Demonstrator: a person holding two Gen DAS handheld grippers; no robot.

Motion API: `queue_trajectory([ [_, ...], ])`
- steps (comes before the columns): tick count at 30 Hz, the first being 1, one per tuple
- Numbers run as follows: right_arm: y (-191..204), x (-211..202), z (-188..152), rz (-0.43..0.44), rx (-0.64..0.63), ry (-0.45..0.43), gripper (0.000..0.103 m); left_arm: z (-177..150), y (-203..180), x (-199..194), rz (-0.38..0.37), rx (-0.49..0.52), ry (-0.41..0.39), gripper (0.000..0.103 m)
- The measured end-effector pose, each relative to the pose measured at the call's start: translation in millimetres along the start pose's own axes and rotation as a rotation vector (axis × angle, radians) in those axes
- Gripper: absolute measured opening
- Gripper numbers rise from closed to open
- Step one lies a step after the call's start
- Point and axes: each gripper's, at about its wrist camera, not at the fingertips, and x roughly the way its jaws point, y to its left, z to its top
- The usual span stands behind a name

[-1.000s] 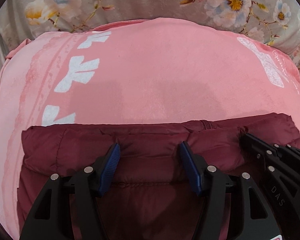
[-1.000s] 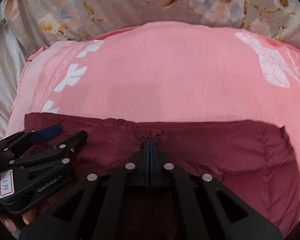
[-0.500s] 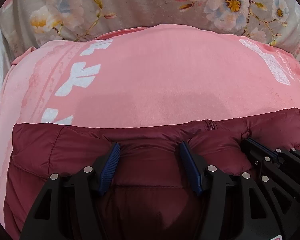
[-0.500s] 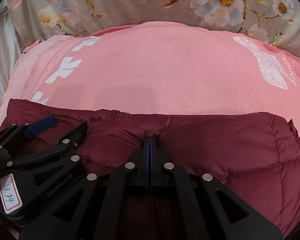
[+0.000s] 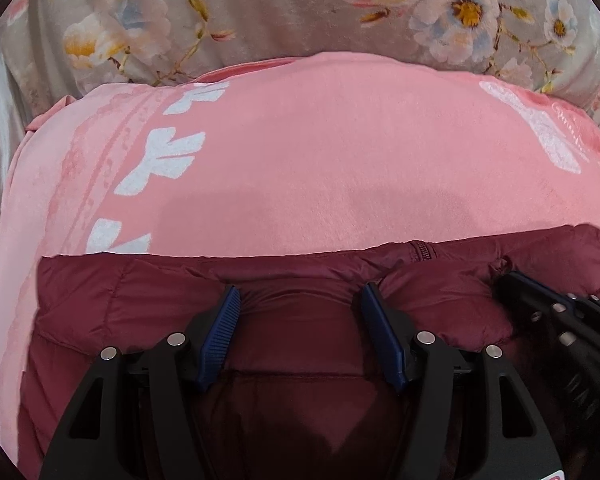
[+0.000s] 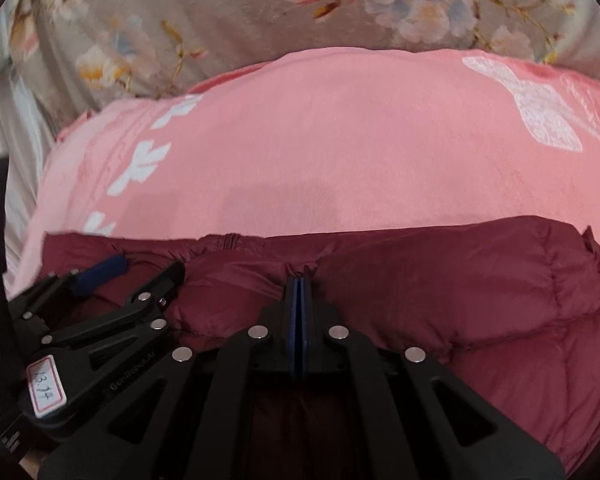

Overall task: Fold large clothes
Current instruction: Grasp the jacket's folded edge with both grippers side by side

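A: While the right gripper (image 6: 298,280) is clenched on a pinch of the maroon puffer jacket (image 6: 440,300) at its far folded edge, where is the garment sitting?

B: It lies on the pink blanket (image 5: 320,160), with the floral bedding (image 5: 260,12) beyond. The left gripper (image 5: 298,304) is released, its 2 blue pads (image 5: 220,332) spread wide and resting on the quilting, gripping nothing.

A: So how should this fold be finished?

B: My judgement: pin the layer flat with the left, and lay the edge down evenly with the right before letting go, since puffy fill tends to spring back. Keep the zipper (image 5: 420,250) edge straight.

A: Anything different from 1 second ago?

B: The jacket's far edge has crept farther over the blanket, now showing more of its left corner in both views. Both grippers keep their same stance.
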Motion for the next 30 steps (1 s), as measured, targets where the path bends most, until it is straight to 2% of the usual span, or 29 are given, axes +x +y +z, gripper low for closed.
queue_trajectory([
  [2,-16,-23,2,-0.036,0.03,-0.039,0.0,2,14,-16,-0.003,-0.031,-0.008,0.062],
  [5,-57,-54,3,-0.173,0.071,-0.079,0.005,4,49,-38,-0.006,-0.082,-0.014,0.062],
  [8,-91,-55,-3,-0.267,0.107,-0.054,0.006,3,90,-37,0.081,-0.149,0.004,0.062],
  [10,-112,-43,-13,-0.249,0.167,-0.005,0.006,-2,105,-25,0.102,-0.181,0.043,0.062],
  [12,-119,-38,-20,-0.229,0.185,-0.007,0.004,-13,113,-11,0.085,-0.216,0.071,0.065],
  [19,-113,-33,-26,-0.261,0.159,-0.031,0.003,-25,91,-7,0.2,-0.146,0.024,0.068],
  [30,-118,-33,-28,-0.247,0.171,-0.038,0.003,-25,90,-3,0.212,-0.133,0.029,0.068],
])
